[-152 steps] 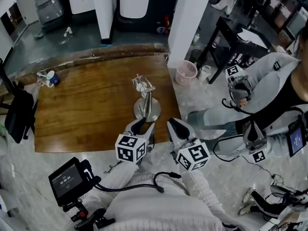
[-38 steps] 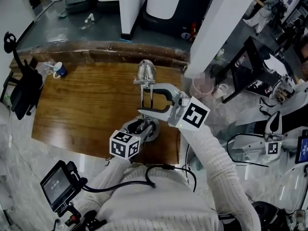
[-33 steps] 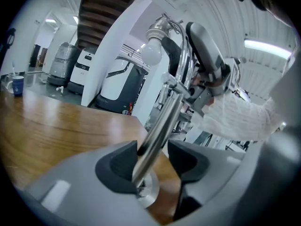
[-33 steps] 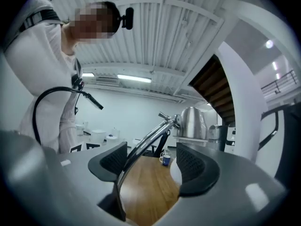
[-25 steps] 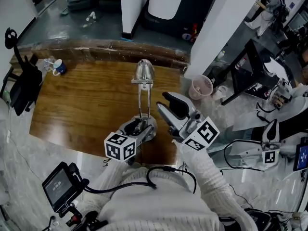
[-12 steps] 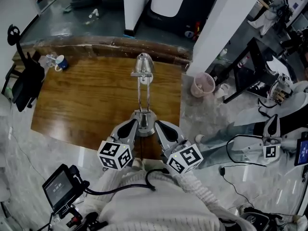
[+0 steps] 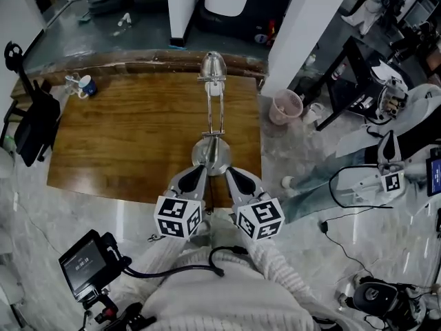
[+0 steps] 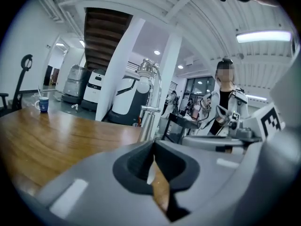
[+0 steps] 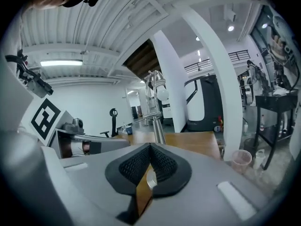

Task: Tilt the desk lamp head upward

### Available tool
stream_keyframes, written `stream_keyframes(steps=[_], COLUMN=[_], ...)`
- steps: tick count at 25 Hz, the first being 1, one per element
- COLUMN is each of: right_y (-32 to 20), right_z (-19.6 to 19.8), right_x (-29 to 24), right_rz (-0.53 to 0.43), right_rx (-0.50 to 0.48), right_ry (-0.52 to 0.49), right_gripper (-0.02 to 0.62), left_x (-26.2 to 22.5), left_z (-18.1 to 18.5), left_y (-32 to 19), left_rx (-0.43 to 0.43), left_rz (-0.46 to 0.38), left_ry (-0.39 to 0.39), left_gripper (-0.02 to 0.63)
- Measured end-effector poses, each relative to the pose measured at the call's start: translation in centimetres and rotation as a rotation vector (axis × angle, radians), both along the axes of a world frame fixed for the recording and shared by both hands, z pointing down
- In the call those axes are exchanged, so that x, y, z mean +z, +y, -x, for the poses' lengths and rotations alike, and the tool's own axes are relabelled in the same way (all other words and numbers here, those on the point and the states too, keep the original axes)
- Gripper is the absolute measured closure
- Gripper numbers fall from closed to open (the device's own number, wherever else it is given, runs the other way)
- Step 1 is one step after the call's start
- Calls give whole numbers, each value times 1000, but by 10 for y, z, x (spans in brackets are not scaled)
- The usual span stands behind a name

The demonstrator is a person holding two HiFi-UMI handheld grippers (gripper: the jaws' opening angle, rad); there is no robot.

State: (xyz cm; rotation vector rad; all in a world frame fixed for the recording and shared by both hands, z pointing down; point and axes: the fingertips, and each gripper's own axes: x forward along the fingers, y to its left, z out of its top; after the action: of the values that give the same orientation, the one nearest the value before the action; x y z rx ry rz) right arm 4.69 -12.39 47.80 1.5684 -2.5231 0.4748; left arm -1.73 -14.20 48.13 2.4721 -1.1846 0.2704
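The chrome desk lamp (image 7: pixel 211 109) stands near the wooden table's (image 7: pixel 124 129) front edge. Its thin arm rises straight and its head (image 7: pixel 213 66) sits at the top. My left gripper (image 7: pixel 200 170) and right gripper (image 7: pixel 230 172) lie side by side just in front of the lamp's round base (image 7: pixel 210 153). Both are shut and hold nothing. In the left gripper view the shut jaws (image 8: pixel 153 149) point at the lamp stem (image 8: pixel 149 120). The right gripper view shows its shut jaws (image 9: pixel 149 148) below the lamp (image 9: pixel 154 108) and its bulb (image 9: pixel 162 94).
A mug (image 7: pixel 87 86) stands at the table's far left corner, and a black chair (image 7: pixel 31 126) is off its left side. A pink bin (image 7: pixel 285 107) and a white pillar (image 7: pixel 296 19) stand to the right. A person sits at the right (image 7: pixel 386 150).
The right gripper came back from beside the lamp's arm to lie next to the left one. Both grippers' jaws closed and drew back a little from the base.
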Motion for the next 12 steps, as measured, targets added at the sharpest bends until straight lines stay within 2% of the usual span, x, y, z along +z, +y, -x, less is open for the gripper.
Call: stream_keyframes(steps=[6,12], right_y=[30,23], right_z=[-6,-1], right_x=[-3,-12], right_rz=[23,-9], right_rx=[-4,-35], right_ry=[31,81], right_gripper=[597,597], left_x=[-12,-9], left_z=[-11,-14], left_y=[22,23], left_rx=[-29,-30], left_rz=[20,17], left_ry=[54,32], left_gripper=[598,598])
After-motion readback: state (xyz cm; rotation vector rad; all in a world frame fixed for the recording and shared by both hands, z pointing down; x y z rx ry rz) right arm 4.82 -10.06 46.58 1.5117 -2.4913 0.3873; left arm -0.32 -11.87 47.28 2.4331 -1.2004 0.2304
